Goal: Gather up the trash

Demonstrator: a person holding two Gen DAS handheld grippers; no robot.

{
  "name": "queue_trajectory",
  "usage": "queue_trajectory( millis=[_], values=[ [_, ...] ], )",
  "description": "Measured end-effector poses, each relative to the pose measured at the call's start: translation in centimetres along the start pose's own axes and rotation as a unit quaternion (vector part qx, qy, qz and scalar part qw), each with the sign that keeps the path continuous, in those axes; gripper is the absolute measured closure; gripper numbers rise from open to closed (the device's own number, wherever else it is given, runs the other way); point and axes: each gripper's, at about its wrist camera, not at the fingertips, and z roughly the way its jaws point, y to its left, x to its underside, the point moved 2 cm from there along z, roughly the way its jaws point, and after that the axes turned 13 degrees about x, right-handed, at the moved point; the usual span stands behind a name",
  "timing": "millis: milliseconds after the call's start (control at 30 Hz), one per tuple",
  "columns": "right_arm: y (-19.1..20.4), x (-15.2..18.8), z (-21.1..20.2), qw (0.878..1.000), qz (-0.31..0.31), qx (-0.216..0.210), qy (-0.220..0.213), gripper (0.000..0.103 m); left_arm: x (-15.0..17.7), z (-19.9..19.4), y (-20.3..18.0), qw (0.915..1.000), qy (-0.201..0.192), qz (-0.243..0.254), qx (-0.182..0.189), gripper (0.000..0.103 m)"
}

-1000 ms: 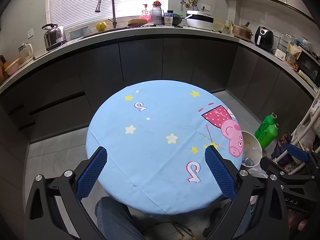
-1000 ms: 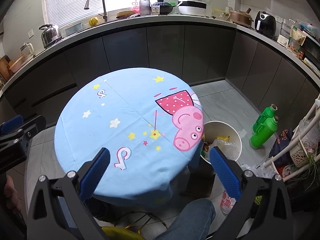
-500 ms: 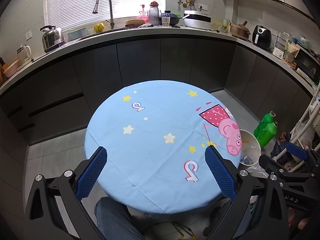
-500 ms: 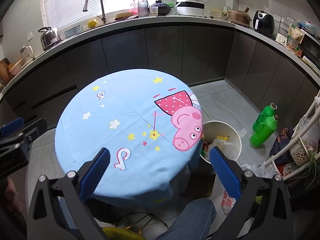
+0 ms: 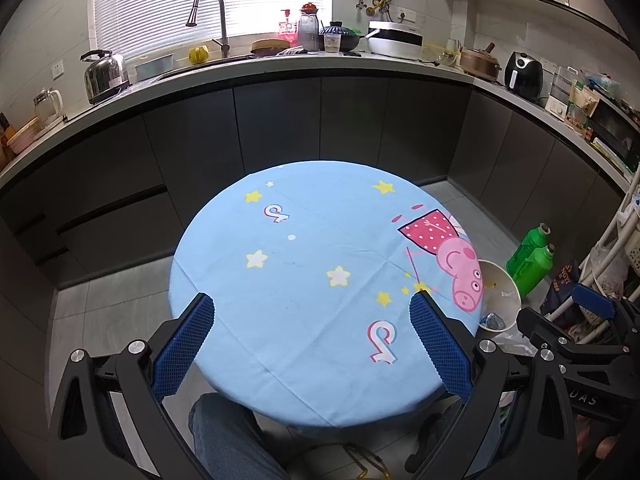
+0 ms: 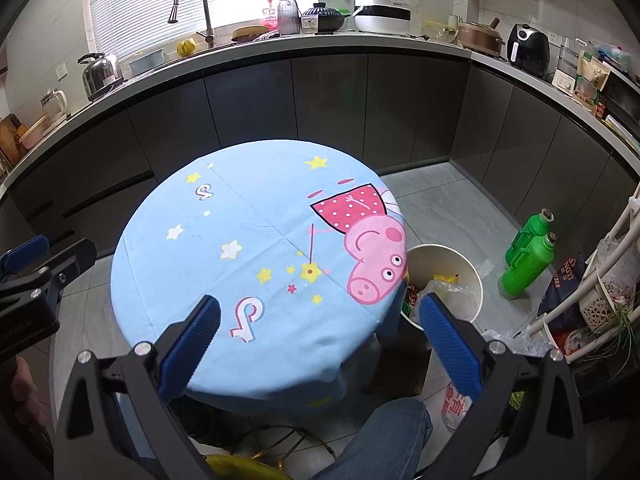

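Note:
A round table with a light blue cartoon-pig cloth (image 5: 304, 272) (image 6: 248, 248) stands before me; no loose item shows on it. A white waste bin (image 6: 468, 280) (image 5: 506, 292) stands on the floor at the table's right edge, holding wrappers and crumpled plastic. My left gripper (image 5: 312, 312) is open and empty above the table's near edge. My right gripper (image 6: 320, 312) is open and empty, over the table's near right edge, its right finger in front of the bin. The right gripper also shows in the left wrist view (image 5: 576, 332), and the left gripper in the right wrist view (image 6: 36, 268).
Two green bottles (image 6: 528, 256) stand on the floor right of the bin. A white rack with bags (image 6: 600, 292) fills the right side. Dark cabinets under a worktop (image 5: 280, 64) with sink, kettle and pots curve behind the table. My knee (image 6: 384, 436) is below.
Both grippers have drawn back and risen slightly, so the table looks a little smaller and lower. Both stay open and empty.

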Motion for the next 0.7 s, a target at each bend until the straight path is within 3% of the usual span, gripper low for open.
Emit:
queue_trajectory(
  millis=[700],
  values=[
    [0.21,-0.17,-0.07,1.0,-0.002,-0.001,-0.001,0.003,-0.04,-0.16,0.02,1.0,-0.001,-0.002,0.001,0.008]
  ],
)
